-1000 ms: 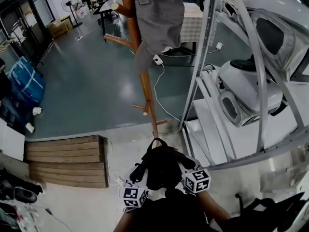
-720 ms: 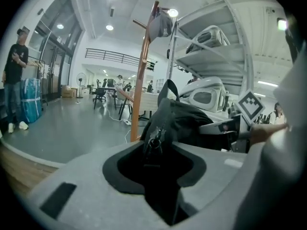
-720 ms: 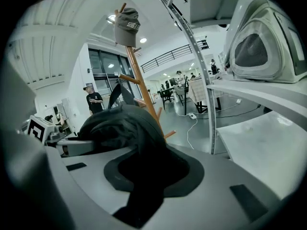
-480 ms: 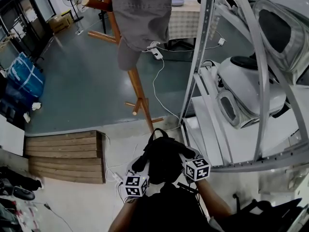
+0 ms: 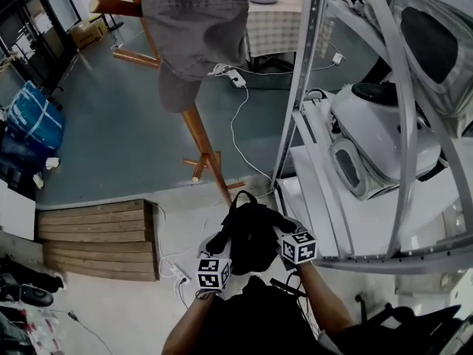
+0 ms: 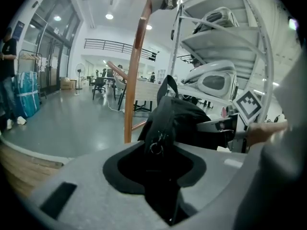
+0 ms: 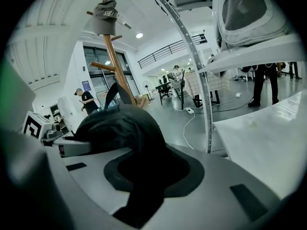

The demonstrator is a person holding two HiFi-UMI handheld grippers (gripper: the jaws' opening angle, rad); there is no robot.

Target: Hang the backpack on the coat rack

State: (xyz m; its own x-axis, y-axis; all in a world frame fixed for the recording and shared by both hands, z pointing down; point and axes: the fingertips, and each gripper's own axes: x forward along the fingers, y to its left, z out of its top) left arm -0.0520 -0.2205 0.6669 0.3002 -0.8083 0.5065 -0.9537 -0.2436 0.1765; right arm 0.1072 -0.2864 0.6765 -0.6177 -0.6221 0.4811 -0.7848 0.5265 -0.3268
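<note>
Looking down in the head view: black backpack (image 5: 250, 231) is held low in front of the person, between the left gripper (image 5: 220, 251) and right gripper (image 5: 284, 235). It is apart from the wooden coat rack (image 5: 198, 139), which has a grey garment (image 5: 196, 28) hanging on it. A metal shelf frame (image 5: 295, 117) stands at right.

Left gripper view: jaws narrow, clamped on backpack fabric near a zipper ring (image 6: 155, 148), rack pole behind.

Right gripper view: jaws narrow, pinching the backpack's black fabric. The rack, topped by a cap (image 7: 105, 9), is beyond.
</note>
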